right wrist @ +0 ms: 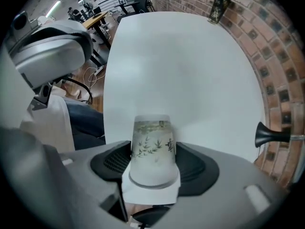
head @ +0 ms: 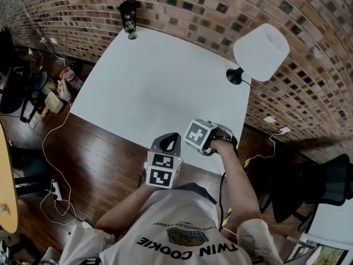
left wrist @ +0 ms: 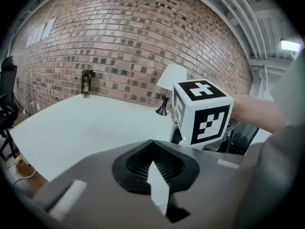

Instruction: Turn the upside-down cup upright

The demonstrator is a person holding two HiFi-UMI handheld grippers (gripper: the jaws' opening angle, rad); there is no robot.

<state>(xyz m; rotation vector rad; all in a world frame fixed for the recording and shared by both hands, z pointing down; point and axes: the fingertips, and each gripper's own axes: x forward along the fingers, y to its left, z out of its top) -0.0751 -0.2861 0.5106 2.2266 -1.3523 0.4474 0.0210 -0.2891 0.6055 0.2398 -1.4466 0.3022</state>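
Right tool [right wrist: 152, 148] pinches the cup [right wrist: 151, 140]: in the right gripper view we see its two dark pads pressed against the cup's sides at 9 and 3 o'clock. The cup is frosted, with a green leaf print. Its wide mouth faces the camera and its narrower closed end points away along the jaws, toward 12 o'clock. It sits over the near edge of the white desk [head: 154, 76]; we cannot tell whether it touches the surface. In the head view the cup is hidden under that tool's marker cube [head: 199, 134].

Just beside it, at its 8 o'clock in the head view, we hold the left tool [left wrist: 152, 142]. Its jaws are pressed together at the tips with nothing between them.

Farther out on the desk, a lamp [head: 259, 51] with a white shade and black foot stands at 2 o'clock near the edge. A dark tumbler [head: 129, 16] stands at 11 o'clock at the far corner, well apart from both tools. A brick wall [head: 220, 4] runs behind the desk. Dark wooden floor [head: 94, 159] lies at 8 o'clock, crossed by a white cable [head: 47, 142], and a black chair [head: 317, 186] stands at 4 o'clock.
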